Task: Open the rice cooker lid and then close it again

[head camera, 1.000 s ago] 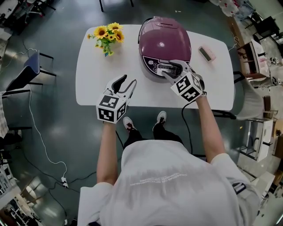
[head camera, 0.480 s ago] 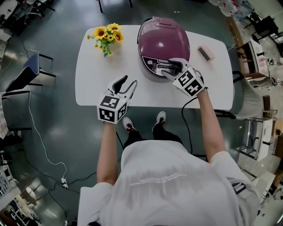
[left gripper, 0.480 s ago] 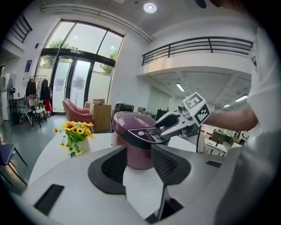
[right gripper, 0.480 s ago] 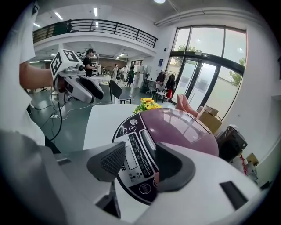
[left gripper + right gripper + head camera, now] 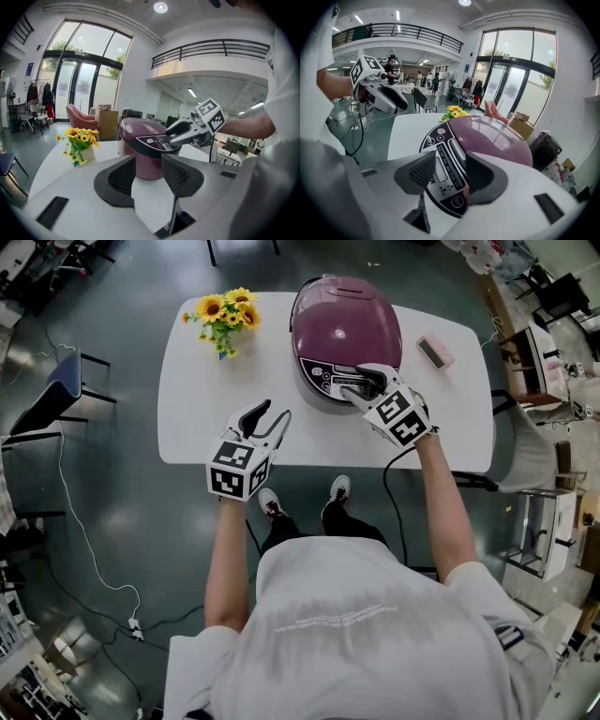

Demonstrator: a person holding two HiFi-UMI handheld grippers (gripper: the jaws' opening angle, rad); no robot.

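Observation:
A purple rice cooker (image 5: 345,329) stands on the white table (image 5: 197,418) with its lid down. My right gripper (image 5: 354,382) rests over its front control panel (image 5: 440,154). Its jaws are partly open and have just been closing; between them is only the panel's display strip, which the pads do not press. In the right gripper view (image 5: 450,161) the right jaw lies by the lid's front edge. My left gripper (image 5: 272,413) hovers over the table's near edge, open and empty, pointing at the cooker (image 5: 140,136).
A small pot of sunflowers (image 5: 225,315) stands at the table's far left. A pink flat object (image 5: 438,353) lies to the right of the cooker. Chairs stand on both sides of the table, and a white cable (image 5: 84,531) runs over the floor at left.
The right gripper has rolled a little and edged slightly further onto the cooker's panel. The left gripper has not moved. The lid is still down.

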